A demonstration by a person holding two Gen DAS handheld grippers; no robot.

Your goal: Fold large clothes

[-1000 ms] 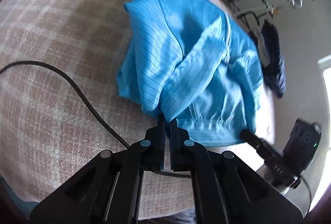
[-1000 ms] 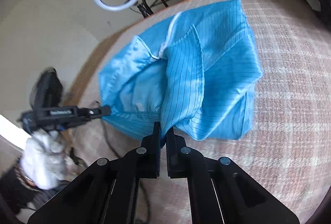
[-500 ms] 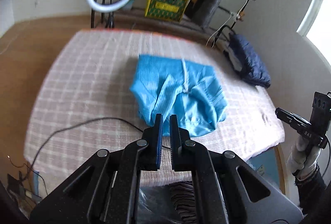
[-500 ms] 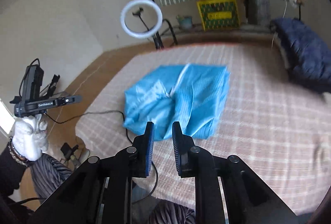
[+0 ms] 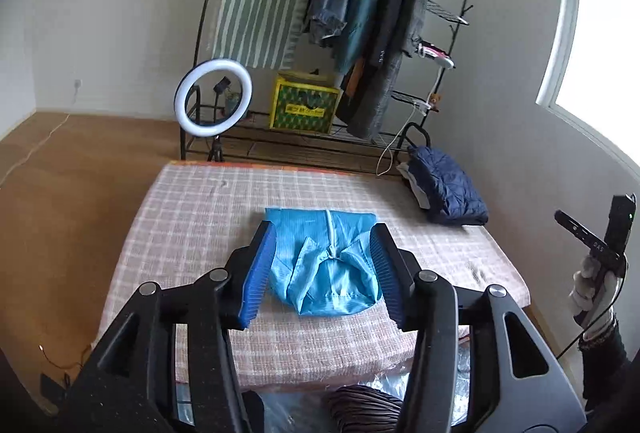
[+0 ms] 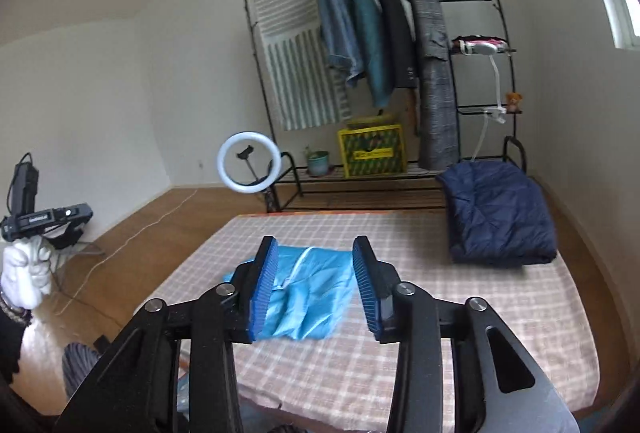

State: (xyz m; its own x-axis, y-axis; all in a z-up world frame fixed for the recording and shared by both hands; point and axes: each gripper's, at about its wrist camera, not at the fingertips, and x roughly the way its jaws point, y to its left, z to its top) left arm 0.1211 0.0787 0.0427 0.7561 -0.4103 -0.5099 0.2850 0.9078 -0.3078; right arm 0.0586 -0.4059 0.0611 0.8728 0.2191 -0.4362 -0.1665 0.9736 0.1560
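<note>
I let go of blue garment (image 5: 324,265): left gripper (image 5: 322,271) and right gripper (image 6: 316,283), clamped on cloth a second ago, now wide, empty, pulled back high. Garment lies bundled mid-bed (image 5: 180,225), toward near edge. Fold looks finished, I judge.

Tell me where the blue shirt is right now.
The blue shirt lies folded mid-bed, left of the navy jacket, framed between the open left gripper.

Soft window (image 5: 596,45) daylight, fisheye-bent edges
</note>
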